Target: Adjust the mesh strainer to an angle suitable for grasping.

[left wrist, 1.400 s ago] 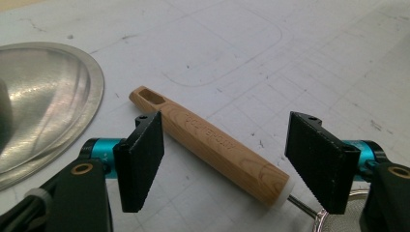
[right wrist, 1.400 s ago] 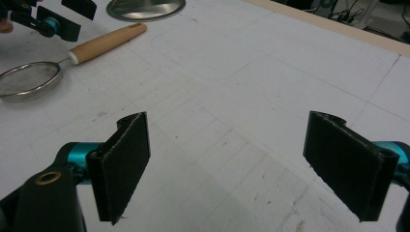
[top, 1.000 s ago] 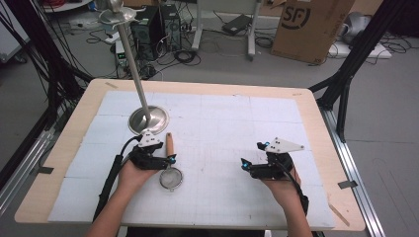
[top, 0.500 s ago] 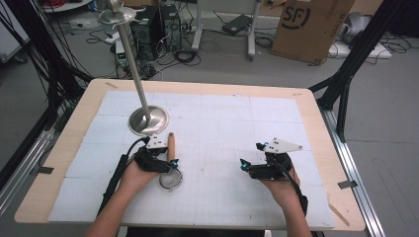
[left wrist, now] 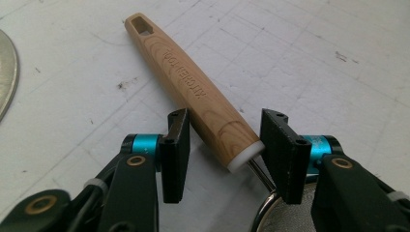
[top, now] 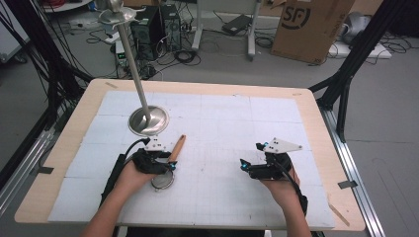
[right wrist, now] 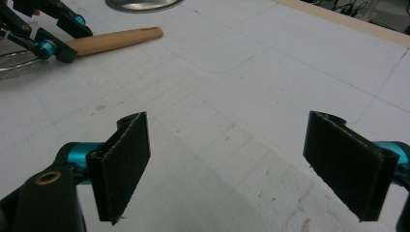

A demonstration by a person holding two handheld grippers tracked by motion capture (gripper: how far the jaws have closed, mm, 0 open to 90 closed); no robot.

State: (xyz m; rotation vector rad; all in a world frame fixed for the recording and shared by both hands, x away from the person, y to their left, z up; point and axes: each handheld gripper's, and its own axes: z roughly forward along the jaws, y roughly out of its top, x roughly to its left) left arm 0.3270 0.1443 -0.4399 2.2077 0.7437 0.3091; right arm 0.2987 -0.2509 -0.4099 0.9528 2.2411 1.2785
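A small strainer lies on the white mat, its wooden handle [top: 177, 147] pointing away and its round mesh bowl [top: 162, 180] nearest me. My left gripper [top: 168, 162] straddles the handle's lower end. In the left gripper view the jaws [left wrist: 225, 121] have just been closing on the handle [left wrist: 188, 82]. One pad meets its side and the other meets the white collar [left wrist: 244, 157]. My right gripper [top: 250, 155] rests at the right of the mat. Its jaws [right wrist: 229, 121] stand wide open with only bare mat between them.
A metal stand with a round base [top: 148, 120] and a tall slanted pole [top: 129, 54] stands just beyond the left gripper. The mat [top: 237, 123] covers a wooden table [top: 316, 98]. Cables, computers and a cardboard box [top: 311, 24] sit on the floor behind.
The left gripper's jaws have narrowed around the wooden handle. Both hands stay where they were, and the right gripper is unchanged.
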